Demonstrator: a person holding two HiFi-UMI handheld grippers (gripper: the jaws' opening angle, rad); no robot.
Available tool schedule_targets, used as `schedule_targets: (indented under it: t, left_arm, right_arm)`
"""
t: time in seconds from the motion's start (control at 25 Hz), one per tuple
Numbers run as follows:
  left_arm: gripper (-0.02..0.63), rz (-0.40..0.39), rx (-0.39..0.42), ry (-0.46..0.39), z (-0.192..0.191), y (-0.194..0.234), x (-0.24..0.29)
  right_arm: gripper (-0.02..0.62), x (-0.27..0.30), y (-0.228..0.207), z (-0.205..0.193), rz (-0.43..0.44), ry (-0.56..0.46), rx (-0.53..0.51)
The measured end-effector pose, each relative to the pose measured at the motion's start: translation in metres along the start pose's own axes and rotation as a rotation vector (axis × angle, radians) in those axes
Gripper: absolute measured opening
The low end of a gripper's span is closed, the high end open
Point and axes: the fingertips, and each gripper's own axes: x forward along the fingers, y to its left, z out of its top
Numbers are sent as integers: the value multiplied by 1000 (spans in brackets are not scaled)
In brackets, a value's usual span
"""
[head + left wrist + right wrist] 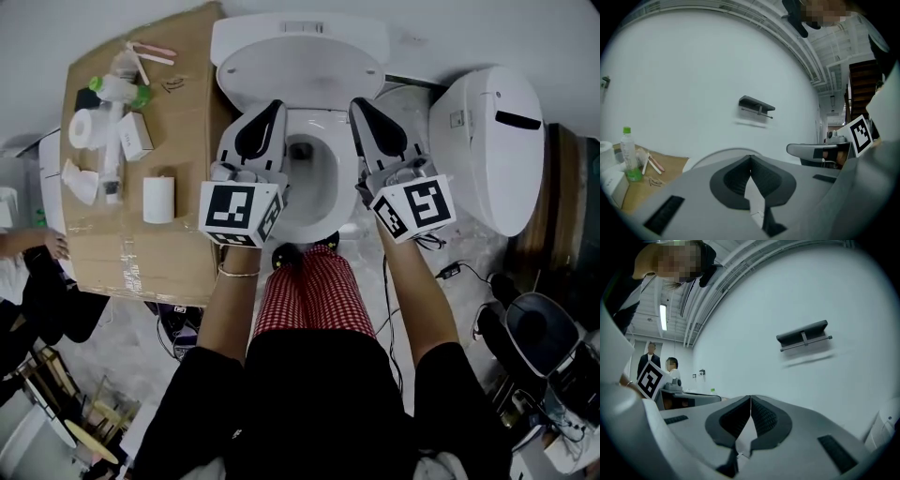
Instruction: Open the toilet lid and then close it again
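Here, seen from the head view | toilet lid (295, 67) raised, leaning back at the tank (300, 26); bowl (323, 183) uncovered | left gripper (274, 108) over the bowl's left rim, jaws pressed together on nothing (tips meet) | right gripper (360, 103) over the right rim, likewise closed, empty | cardboard (178, 267) just left of the toilet.

Cardboard sheet (187, 122), paper roll (158, 200) on it, green-capped bottle (629, 154), second toilet (492, 150) at right, wall bracket (756, 106)

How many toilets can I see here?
2. One toilet stands in the middle, open; a second toilet sits at its right, closed. More may lie outside the view.
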Motion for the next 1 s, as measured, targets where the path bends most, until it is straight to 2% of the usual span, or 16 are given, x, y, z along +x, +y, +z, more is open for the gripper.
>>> schedule_targets:
  t: [0.28,0.44,0.6,0.76,1.0]
  left_arm:
    - [5,-33,2,-2,14,-8,-24]
    - [5,-40,29,-9,28,-13,-35]
    - [6,-33,29,-34,46,-16,-45]
    - [5,-77,-17,-62,56,-22,-51]
    - [6,-103,5,-82,72,-29,-66]
  right_arm:
    - [20,-7,29,21,31,-11,-4]
    - [20,-11,43,33,44,-18,-5]
    - [20,-17,54,47,47,-25,1]
    - [20,-23,60,60,36,-31,-18]
    - [20,-35,70,80,27,-44,-46]
